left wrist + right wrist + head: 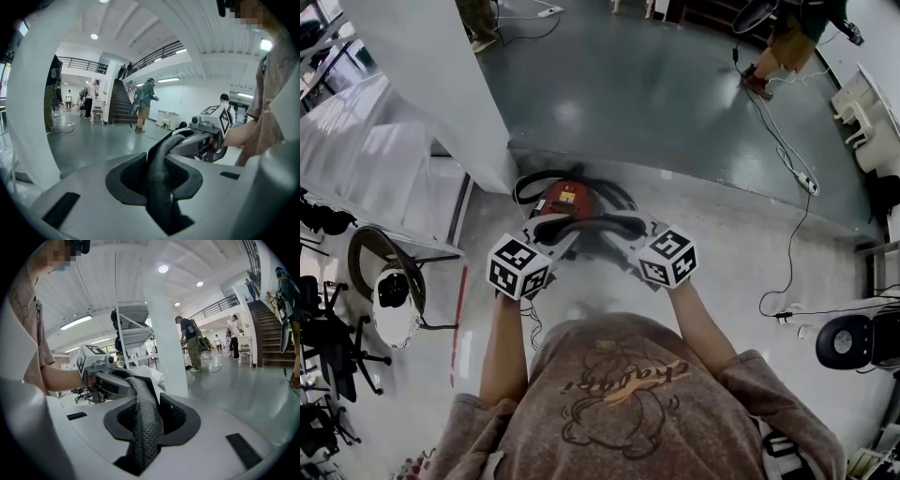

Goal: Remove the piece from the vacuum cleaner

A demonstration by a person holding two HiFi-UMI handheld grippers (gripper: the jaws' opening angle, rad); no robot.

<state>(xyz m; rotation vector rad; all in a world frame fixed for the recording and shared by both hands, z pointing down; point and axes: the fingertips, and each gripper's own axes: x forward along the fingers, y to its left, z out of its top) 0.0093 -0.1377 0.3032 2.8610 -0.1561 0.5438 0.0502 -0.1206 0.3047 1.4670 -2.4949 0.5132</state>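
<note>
One dark textured piece [592, 223], stretched level just above the red vacuum cleaner [563, 198], one end clamped in the left gripper [158, 177], other end clamped in the right gripper [149, 420], vacuum on glossy floor [675, 94], white pillar [431, 75] nearby.

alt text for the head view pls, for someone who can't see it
From above, a person holds the left gripper and right gripper shut on either side of a dark curved piece at a red vacuum on a grey floor. A white pillar stands at left, a bystander far top right.
</note>
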